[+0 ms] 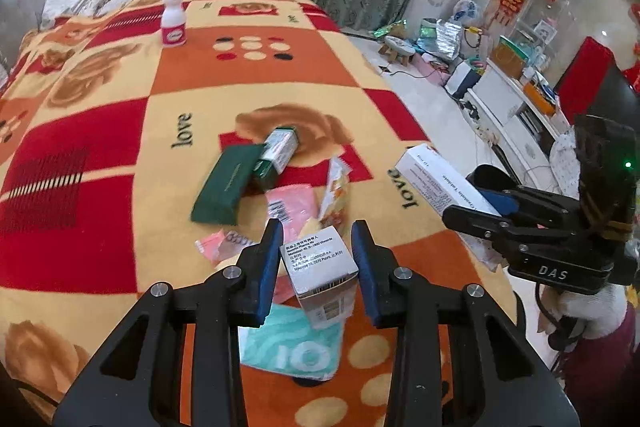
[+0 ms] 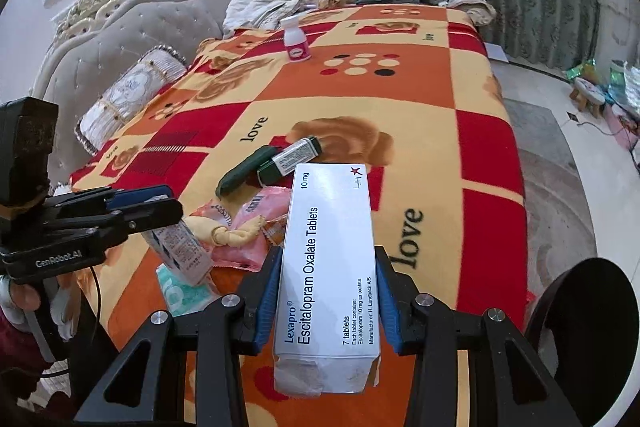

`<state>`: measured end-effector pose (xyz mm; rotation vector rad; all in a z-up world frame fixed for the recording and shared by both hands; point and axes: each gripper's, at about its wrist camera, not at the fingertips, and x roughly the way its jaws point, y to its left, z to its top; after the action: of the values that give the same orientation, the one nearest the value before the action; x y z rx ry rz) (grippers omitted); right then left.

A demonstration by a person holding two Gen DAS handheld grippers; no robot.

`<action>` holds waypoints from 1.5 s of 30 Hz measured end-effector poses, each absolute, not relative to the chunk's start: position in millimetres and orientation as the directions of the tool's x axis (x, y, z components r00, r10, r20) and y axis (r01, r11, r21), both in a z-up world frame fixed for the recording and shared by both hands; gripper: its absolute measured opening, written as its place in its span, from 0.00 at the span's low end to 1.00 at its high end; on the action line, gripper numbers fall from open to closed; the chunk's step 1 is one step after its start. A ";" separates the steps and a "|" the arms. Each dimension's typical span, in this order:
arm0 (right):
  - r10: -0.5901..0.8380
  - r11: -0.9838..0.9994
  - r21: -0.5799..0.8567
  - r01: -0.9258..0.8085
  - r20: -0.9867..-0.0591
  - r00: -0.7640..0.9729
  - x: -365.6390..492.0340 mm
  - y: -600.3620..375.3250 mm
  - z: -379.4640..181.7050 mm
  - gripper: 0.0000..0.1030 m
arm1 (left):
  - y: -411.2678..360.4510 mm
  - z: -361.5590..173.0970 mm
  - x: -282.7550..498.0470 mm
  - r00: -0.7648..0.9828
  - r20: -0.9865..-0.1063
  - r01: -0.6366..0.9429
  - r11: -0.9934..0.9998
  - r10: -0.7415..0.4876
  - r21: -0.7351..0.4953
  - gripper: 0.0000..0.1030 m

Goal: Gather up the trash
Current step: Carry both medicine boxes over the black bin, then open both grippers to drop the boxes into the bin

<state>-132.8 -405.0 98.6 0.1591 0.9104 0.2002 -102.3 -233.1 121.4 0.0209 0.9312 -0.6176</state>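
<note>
Step in hand: two cartons are being carried off the bed at once, by the look of it, one in each gripper.
Left gripper [image 1: 316, 263]: clenched on a small grey carton [image 1: 320, 267], held clear above the blanket [image 1: 120, 131].
Right gripper [image 2: 326, 291]: clamped across a long white tablet box [image 2: 330, 267], gripped by its long sides and lifted off the bed.
Trash left on the bed: a dark green case [image 1: 224, 183], a green-and-white box [image 1: 278, 153] leaning on it, pink wrappers [image 1: 288, 205], a teal tissue pack [image 1: 296, 343]; a white bottle [image 1: 174, 21] stands well apart, near the pillows.
Next move: a bin must be reached and both cartons released over it; a dark round rim [image 2: 588, 311] at the right view's lower corner may be that bin, though this is only judged.
Hard to make out: the rim is cut off by the frame; the wrappers overlap and cannot be counted; the left pad contact is partly blocked by the carton.
</note>
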 end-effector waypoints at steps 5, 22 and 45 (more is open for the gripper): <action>0.222 0.971 0.231 -0.068 -0.753 0.620 -143.1 -423.4 103.3 0.41 | -255.6 128.4 -106.2 0.432 -0.749 0.535 0.811 -0.502 -0.235 0.32; 0.109 0.959 0.252 0.129 -0.748 0.655 -199.0 -516.5 102.6 0.41 | -377.5 131.9 -125.1 0.356 -0.745 0.658 0.718 -0.564 -0.228 0.32; -0.016 0.872 0.296 0.391 -0.779 0.627 -257.4 -633.5 71.2 0.41 | -511.5 115.8 -140.3 0.258 -0.718 0.704 0.635 -0.647 -0.319 0.32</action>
<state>-257.4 -633.5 71.2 0.4696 0.8692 -0.2433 -140.3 -511.5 115.8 0.0707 0.9363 -0.9167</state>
